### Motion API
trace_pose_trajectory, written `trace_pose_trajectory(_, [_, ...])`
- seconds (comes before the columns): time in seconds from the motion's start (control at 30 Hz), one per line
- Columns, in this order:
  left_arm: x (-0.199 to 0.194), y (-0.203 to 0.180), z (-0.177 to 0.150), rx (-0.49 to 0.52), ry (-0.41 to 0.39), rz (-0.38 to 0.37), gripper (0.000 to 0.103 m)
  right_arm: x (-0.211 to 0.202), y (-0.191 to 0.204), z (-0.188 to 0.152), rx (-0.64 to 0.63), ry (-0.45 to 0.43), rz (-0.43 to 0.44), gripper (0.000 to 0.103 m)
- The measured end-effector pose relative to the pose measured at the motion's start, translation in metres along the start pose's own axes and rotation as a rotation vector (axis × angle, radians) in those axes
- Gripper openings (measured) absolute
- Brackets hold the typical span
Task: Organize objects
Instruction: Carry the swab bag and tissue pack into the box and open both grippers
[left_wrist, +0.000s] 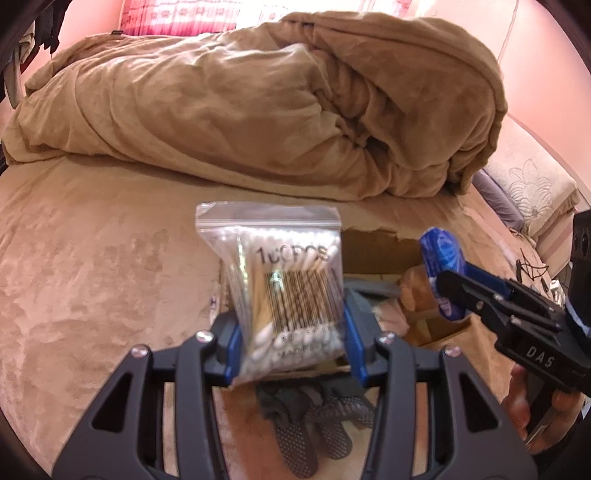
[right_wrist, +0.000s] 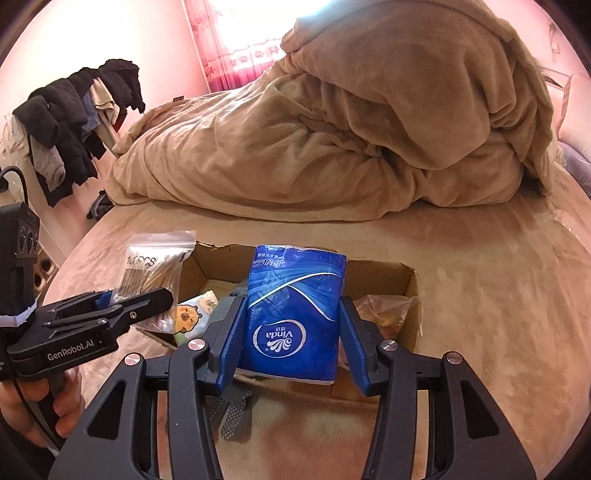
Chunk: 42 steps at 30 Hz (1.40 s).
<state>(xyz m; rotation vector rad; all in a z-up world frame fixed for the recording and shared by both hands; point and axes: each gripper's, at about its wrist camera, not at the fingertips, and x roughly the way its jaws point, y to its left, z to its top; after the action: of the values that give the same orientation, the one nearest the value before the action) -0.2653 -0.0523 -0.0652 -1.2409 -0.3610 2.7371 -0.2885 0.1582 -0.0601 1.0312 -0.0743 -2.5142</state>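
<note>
My left gripper is shut on a clear zip bag of cotton swabs and holds it above the bed, by the left edge of an open cardboard box. The bag also shows in the right wrist view. My right gripper is shut on a blue Vinda tissue pack and holds it over the box. That pack shows at the right of the left wrist view. In the box lie a cartoon tissue pack and a clear bag.
A heaped tan duvet fills the far half of the bed. Grey grip-dot socks lie on the bed in front of the box. Dark clothes hang on a rack at the left.
</note>
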Motion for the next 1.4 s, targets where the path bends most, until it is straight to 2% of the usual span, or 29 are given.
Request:
trace_pose_trajectory(0.5, [0.038,-0.009,0.002,0.061,0.057,0.064,0.048,0.043,-0.012,-0.006,0.027,0.047,0.006,0.053])
trace_pose_trajectory(0.67, [0.034,-0.01,0.003,0.048,0.055,0.059,0.056,0.045,-0.01,-0.008,0.024,0.052,0.002,0.055])
trace_pose_trajectory(0.73, [0.03,-0.012,0.002,0.052,0.052,0.062,0.058,0.044,-0.01,-0.008,0.026,0.049,-0.001,0.056])
trace_pose_trajectory(0.83, [0.022,-0.012,0.003,0.048,0.039,0.066,0.07,0.039,-0.008,-0.007,0.026,0.041,-0.008,0.056])
trace_pose_trajectory(0.87, [0.018,-0.011,0.003,0.042,0.033,0.063,0.07,0.037,-0.007,-0.007,0.024,0.037,-0.01,0.056])
trace_pose_trajectory(1.4, [-0.059,-0.009,-0.014,0.035,-0.046,0.061,0.071,-0.025,0.022,-0.007,-0.012,-0.019,-0.036,0.056])
